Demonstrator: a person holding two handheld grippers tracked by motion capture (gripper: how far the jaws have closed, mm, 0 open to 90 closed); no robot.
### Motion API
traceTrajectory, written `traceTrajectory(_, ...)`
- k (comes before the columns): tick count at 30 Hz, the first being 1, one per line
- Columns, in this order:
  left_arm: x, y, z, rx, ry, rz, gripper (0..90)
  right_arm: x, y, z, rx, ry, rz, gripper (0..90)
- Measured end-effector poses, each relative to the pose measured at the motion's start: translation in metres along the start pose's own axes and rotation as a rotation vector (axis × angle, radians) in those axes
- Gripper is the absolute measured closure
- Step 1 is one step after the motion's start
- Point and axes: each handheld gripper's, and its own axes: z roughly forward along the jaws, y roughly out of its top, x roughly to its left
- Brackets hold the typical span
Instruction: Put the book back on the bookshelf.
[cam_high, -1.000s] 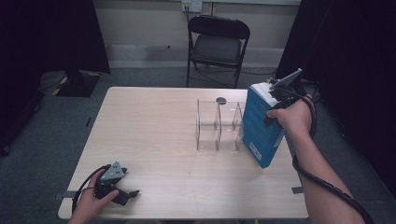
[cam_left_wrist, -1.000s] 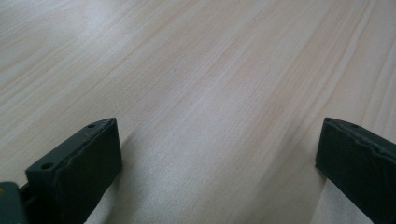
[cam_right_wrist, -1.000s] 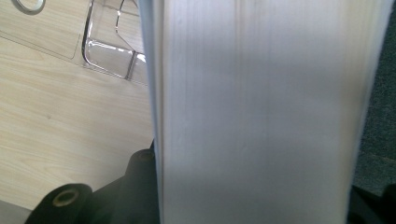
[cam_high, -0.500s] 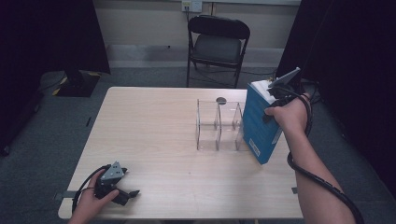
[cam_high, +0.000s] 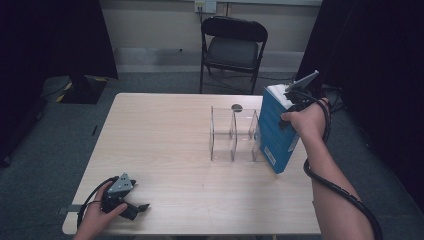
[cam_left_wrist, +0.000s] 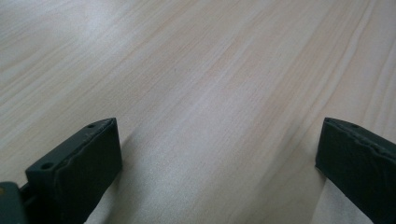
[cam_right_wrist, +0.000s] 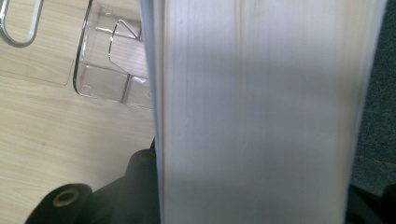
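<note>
1. High view: right gripper (cam_high: 296, 100) clamps the top of the blue book (cam_high: 276, 131), long axis near-upright, bottom tipped toward the person, beside the clear rack (cam_high: 234, 134). It's shifted slightly since earlier.
2. Left gripper view: left gripper (cam_left_wrist: 219, 163) spread wide over bare table (cam_left_wrist: 196, 70).
3. Right gripper view: page edges right between the jaws.

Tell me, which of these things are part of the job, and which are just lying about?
In the job:
- blue book, gripped by the right gripper
- clear divider rack

Lying about:
- left gripper, jaws open
- folding chair
- small dark disc
</note>
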Motion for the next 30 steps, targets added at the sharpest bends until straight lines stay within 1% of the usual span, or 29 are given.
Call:
traceTrajectory(11,0.001,0.000,0.000,0.001,0.004,0.008,0.0,0.002,0.006,0.006,-0.016,-0.002,0.001,61.6)
traceTrajectory(13,0.000,0.000,0.000,0.001,0.004,0.008,0.0,0.001,0.006,0.008,-0.020,0.000,0.008,61.6)
traceTrajectory(19,0.001,0.000,0.000,0.001,0.004,0.008,0.0,0.000,0.009,0.009,-0.016,-0.003,0.001,61.6)
traceTrajectory(24,0.000,0.000,0.000,0.001,0.004,0.008,0.0,-0.002,0.009,0.011,-0.028,-0.005,0.014,61.6)
traceTrajectory(30,0.000,0.000,0.000,0.001,0.004,0.008,0.0,0.000,0.010,0.014,-0.041,-0.005,0.022,61.6)
